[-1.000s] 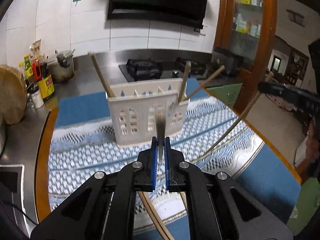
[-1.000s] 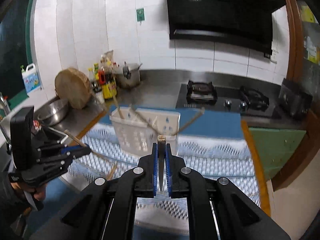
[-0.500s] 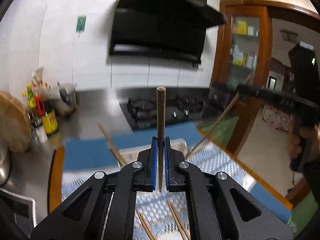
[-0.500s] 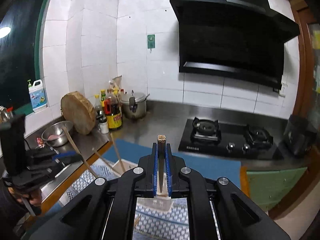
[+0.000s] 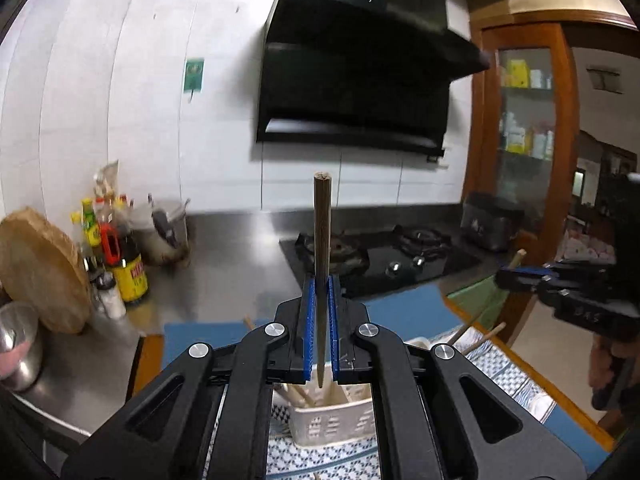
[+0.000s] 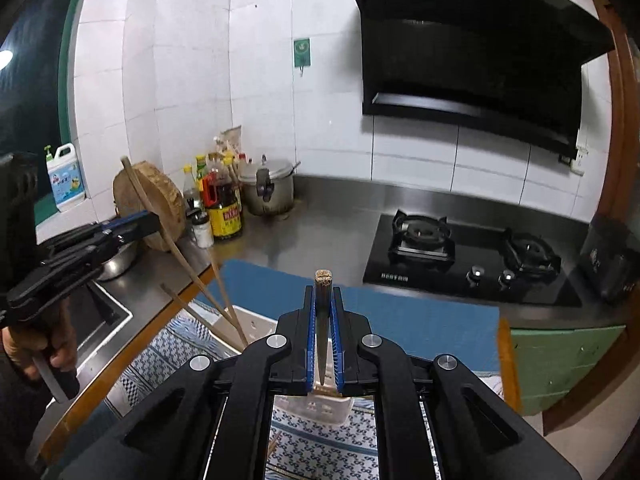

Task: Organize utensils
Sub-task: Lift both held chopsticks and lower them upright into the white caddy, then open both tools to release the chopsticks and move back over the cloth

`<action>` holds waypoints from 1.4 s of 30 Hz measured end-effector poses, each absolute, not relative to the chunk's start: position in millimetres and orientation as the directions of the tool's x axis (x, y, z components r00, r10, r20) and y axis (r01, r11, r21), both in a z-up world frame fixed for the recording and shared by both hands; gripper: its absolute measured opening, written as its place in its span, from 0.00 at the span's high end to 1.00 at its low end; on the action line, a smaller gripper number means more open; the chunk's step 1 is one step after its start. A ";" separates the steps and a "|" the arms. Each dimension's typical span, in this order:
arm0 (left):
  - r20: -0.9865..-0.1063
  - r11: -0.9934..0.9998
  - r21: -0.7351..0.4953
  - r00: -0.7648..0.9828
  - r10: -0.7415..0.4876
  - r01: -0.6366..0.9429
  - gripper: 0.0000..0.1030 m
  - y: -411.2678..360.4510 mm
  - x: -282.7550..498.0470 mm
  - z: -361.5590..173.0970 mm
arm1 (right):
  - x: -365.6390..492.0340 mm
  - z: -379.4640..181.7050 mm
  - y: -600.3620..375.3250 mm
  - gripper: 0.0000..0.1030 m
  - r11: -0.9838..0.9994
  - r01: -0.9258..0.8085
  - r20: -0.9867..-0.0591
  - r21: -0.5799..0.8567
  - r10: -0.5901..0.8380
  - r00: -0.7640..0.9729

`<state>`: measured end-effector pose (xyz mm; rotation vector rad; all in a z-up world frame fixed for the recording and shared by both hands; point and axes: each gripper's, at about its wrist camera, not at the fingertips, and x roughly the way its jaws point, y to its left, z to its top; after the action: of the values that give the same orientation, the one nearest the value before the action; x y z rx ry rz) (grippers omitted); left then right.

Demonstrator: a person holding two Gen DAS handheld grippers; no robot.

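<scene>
My left gripper (image 5: 320,292) is shut on a brown chopstick (image 5: 321,232) that stands upright between the blue pads. Below it stands the white perforated utensil holder (image 5: 332,420) with several chopsticks inside. My right gripper (image 6: 323,300) is shut on another chopstick (image 6: 323,288), held upright above the holder (image 6: 256,326). The left gripper also shows in the right wrist view (image 6: 136,220), its chopstick (image 6: 176,248) slanting down into the holder. The right gripper shows in the left wrist view (image 5: 516,276).
The holder stands on a blue-and-white patterned cloth (image 6: 168,344) over a blue mat (image 6: 400,312). A black gas hob (image 6: 468,264), sauce bottles (image 6: 224,208), a pot (image 6: 268,188), a round wooden board (image 6: 152,204) and a steel bowl (image 5: 16,340) are on the counter.
Both grippers have risen and tilted up, each keeping its chopstick. The holder has dropped from the middle of both views to beneath the grippers.
</scene>
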<state>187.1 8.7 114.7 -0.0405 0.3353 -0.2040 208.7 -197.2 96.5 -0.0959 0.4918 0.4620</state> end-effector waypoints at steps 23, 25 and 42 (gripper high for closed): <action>-0.433 0.980 -0.129 0.880 -0.194 0.153 0.92 29.6 182.1 74.7 | 176.4 70.7 -208.0 0.76 0.898 -0.438 -0.484 0.035 0.399 0.779; -0.436 0.980 -0.130 0.879 -0.192 0.149 0.92 30.8 171.2 73.7 | 160.5 61.0 -209.2 0.75 0.894 -0.445 -0.493 0.045 0.407 0.769; -0.586 0.982 -0.166 0.793 -0.168 0.085 0.91 46.6 86.8 -5.7 | 58.4 -88.6 -173.1 0.75 0.884 -0.429 -0.714 0.188 0.422 0.558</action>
<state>86.8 46.6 -5.7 -0.1338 0.6416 -0.1364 58.4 -173.1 -88.6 -0.0080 0.8405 0.5019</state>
